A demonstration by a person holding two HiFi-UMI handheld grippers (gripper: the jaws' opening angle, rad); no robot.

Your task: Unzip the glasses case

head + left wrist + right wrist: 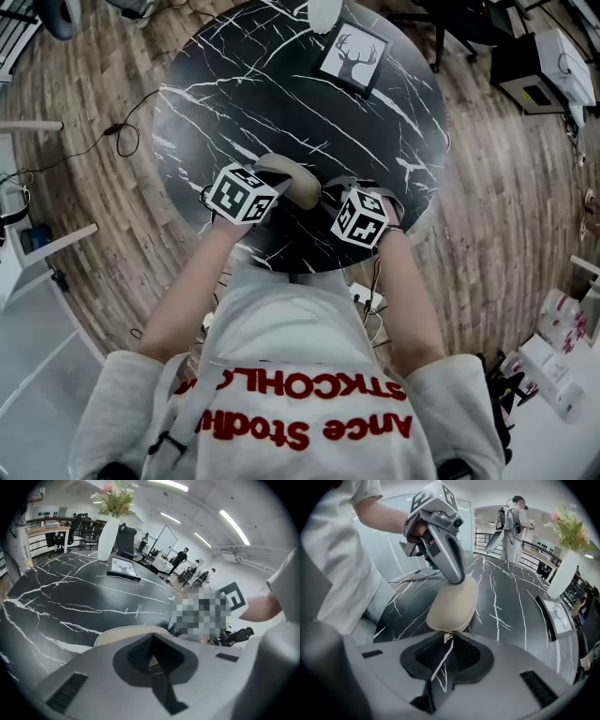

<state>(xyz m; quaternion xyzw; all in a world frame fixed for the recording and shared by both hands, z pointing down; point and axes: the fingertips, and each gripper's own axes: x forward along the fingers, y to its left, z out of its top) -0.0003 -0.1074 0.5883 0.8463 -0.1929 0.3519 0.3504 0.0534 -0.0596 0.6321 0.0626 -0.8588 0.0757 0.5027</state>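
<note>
1. Currently the beige glasses case (298, 184) lies flat on the black marbled table (281, 94), near the edge closest to the person, and it looks zipped closed.
2. The left gripper (152, 639) has its jaws pressed together. Its tips rest on one end of the case, the far end as the right gripper view shows it. Whether they nip any of the cover I cannot tell.
3. The right gripper (447, 644) stands at the case's other end with its jaws slightly spread, so the table's white veins show through the gap.
4. The small zipper pull (448, 637) sits right at the mouth of those jaws, between the tips. The pads do not seem to press on it.
5. Farther back on the table stand a framed deer picture (352, 56) and a white vase (562, 576) holding flowers.
6. The two grippers are close together, one at each end of the case.
</note>
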